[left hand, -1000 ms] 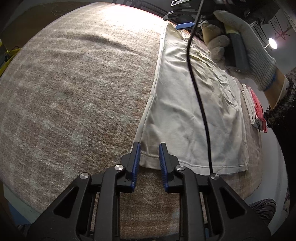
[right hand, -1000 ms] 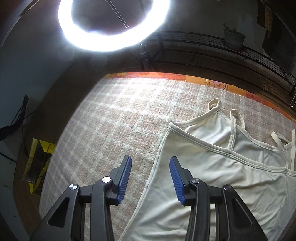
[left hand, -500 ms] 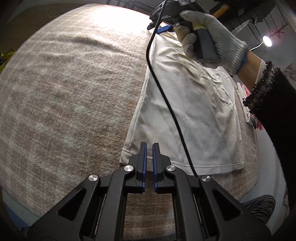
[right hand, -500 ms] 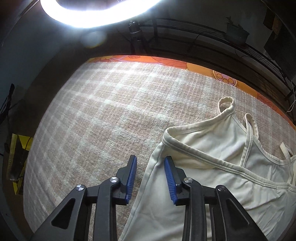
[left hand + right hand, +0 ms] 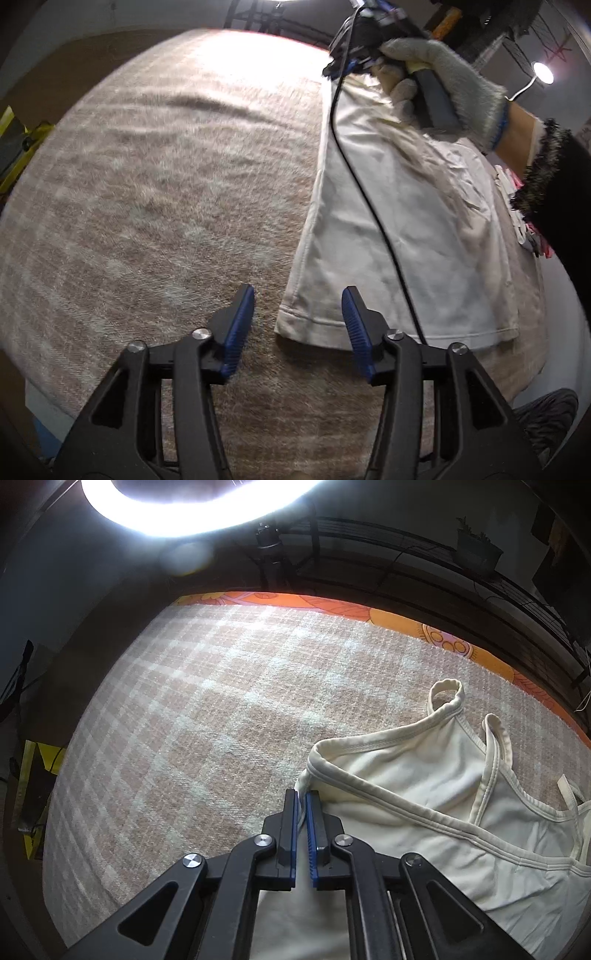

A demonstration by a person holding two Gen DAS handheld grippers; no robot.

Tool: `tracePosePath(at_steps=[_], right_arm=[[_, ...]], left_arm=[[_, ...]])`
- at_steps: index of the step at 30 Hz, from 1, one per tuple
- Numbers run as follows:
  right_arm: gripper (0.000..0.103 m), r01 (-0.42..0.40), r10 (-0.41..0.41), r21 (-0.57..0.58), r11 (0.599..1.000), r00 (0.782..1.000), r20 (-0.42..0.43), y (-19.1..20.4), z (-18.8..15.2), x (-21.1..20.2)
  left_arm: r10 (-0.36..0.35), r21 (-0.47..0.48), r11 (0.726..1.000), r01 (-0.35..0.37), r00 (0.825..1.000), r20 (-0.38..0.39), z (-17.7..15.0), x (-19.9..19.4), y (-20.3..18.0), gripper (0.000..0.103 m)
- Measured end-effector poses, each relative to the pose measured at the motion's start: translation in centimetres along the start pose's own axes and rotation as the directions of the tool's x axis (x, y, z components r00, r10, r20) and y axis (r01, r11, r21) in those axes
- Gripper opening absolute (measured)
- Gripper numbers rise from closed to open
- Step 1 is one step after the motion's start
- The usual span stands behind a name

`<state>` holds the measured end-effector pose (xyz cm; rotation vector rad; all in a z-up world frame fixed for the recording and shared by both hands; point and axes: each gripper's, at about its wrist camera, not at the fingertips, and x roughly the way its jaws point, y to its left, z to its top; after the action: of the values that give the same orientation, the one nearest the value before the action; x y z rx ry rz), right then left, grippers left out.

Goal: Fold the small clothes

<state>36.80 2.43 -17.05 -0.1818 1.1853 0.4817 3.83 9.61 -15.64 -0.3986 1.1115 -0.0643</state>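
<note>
A cream strappy top [image 5: 399, 221] lies flat on a beige checked blanket [image 5: 166, 203]. My left gripper [image 5: 298, 295] is open, its blue pads on either side of the top's near hem corner [image 5: 291, 325], just above it. In the right wrist view my right gripper [image 5: 303, 801] is shut on the top's [image 5: 424, 775] side edge just below the armhole, and the cloth bunches up there. The right gripper also shows in the left wrist view [image 5: 354, 48], held by a gloved hand [image 5: 443, 77] at the top's far end.
A black cable [image 5: 369, 206] runs from the right gripper across the top. An orange patterned border [image 5: 369, 609] edges the blanket's far side. A ring light [image 5: 192, 506] glares above. Small pink and white items [image 5: 524, 221] lie at the blanket's right edge.
My left gripper, shut half a second ago, has opened wide at the hem corner. My right gripper has closed on the top's side edge and moved forward.
</note>
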Motion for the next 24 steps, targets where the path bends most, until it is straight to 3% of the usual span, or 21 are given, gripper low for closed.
tracePosePath(at_steps=[1,3,4,8,15,19,24], right_arm=[[0.002,-0.003,0.003,0.001,1.0,1.0,0.0,0.0,0.0,0.0],[0.002,-0.008,0.008,0.001,1.0,1.0,0.0,0.0,0.1,0.0],[0.002,-0.01,0.01,0.001,1.0,1.0,0.001,-0.2,0.1,-0.1],[0.0,-0.028,0.028,0.0,1.0,1.0,0.009,-0.5,0.1,-0.4],[0.0,-0.084,0.084,0.004,0.996,0.994,0.07,-2.3,-0.4,-3.2],[0.0,-0.106,0.102,0.027,0.994,0.989,0.106,-4.7,-0.8,-5.6],[0.0,-0.102,0.093,0.054,0.993,0.986,0.139,-8.3,-1.9,-8.2]], left_arm=[[-0.015,0.002,1.0,0.015,1.0,-0.018,0.0,0.4,0.2,0.048],[-0.012,0.037,0.999,0.012,1.0,-0.006,0.0,0.5,-0.2,0.014],[-0.02,0.053,0.998,0.021,1.0,-0.021,0.0,0.8,-0.4,0.002],[-0.06,0.07,0.996,0.059,0.998,0.021,0.0,-0.3,-1.4,0.002],[-0.091,0.231,0.971,0.064,0.99,0.108,-0.7,-2.9,-5.0,0.002],[-0.126,0.274,0.957,0.092,0.986,0.111,-0.8,-3.3,-6.6,0.002],[-0.188,0.302,0.939,0.163,0.981,0.055,-1.2,-2.8,-9.4,0.002]])
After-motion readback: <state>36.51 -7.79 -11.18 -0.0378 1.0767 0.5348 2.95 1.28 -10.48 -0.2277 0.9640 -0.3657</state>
